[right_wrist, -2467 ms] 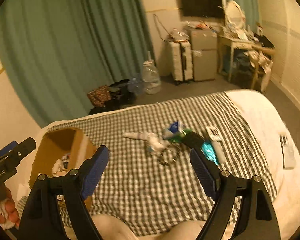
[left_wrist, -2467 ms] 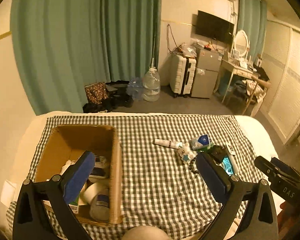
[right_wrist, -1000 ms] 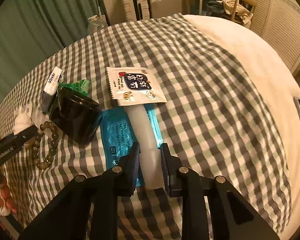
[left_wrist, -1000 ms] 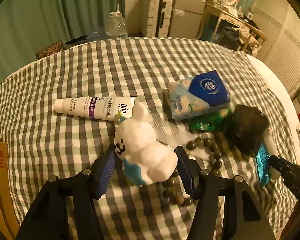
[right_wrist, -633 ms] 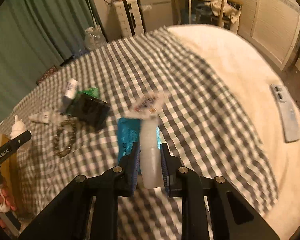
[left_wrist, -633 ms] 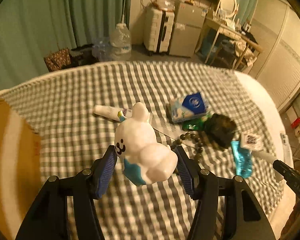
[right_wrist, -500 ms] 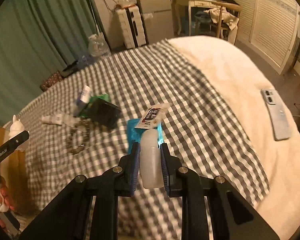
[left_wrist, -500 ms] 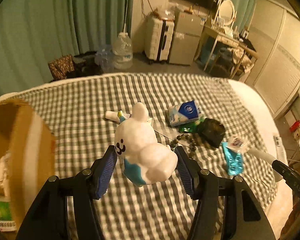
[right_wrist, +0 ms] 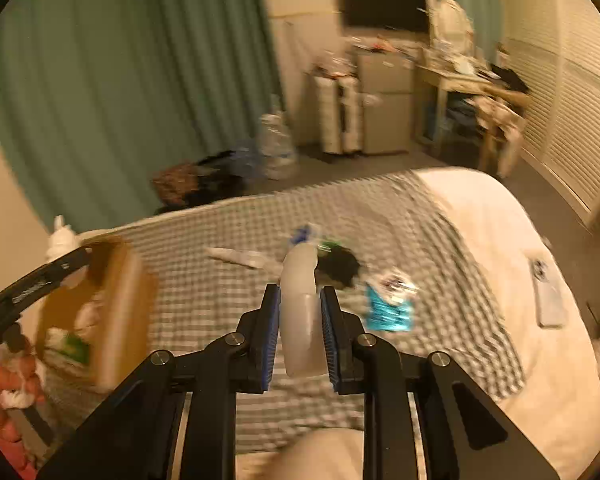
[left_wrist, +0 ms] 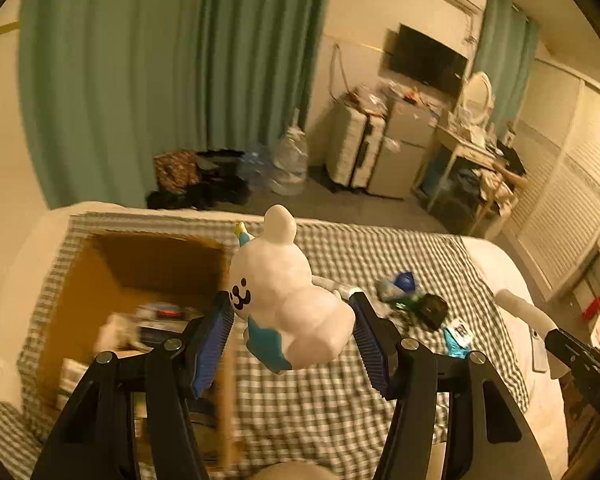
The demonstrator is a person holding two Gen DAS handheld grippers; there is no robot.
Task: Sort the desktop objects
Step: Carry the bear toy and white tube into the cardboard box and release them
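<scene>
My left gripper is shut on a white bear figurine with a blue base, held in the air beside the right wall of the cardboard box. My right gripper is shut on a white tube, lifted above the checked cloth; the tube also shows at the right of the left wrist view. The box holds several items and stands at the cloth's left end.
On the cloth lie a toothpaste tube, a tissue pack, a black pouch, a teal packet and a small sachet. A phone lies on the white bedding at right.
Both grippers have lifted their objects off the cloth and swung left toward the box. The left gripper with the bear now hangs by the box's right wall.
</scene>
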